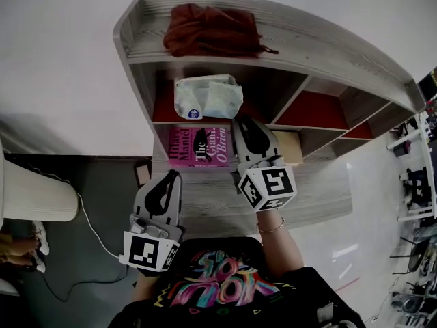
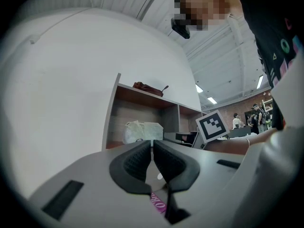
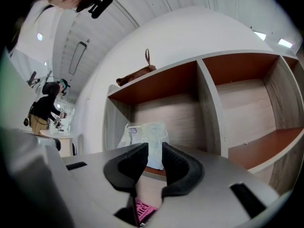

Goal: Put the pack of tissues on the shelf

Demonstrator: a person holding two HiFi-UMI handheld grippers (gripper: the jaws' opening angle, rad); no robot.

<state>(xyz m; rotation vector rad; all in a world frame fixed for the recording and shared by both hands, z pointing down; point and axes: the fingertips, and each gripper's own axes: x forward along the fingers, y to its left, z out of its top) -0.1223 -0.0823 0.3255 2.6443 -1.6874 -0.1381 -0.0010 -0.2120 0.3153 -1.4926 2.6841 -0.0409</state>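
The pack of tissues, pale green and white, lies in the top left compartment of the wooden shelf; it also shows in the left gripper view and the right gripper view. My right gripper hovers just in front of and below the pack, clear of it. Its jaws stand a little apart with nothing between them. My left gripper hangs lower left, before the shelf's bottom board, jaws pressed together and empty.
A pink book lies on the board below the tissues. A rust-red cloth bag sits on the shelf top. A beige box rests right of the book. A white cylinder and a cable are at left.
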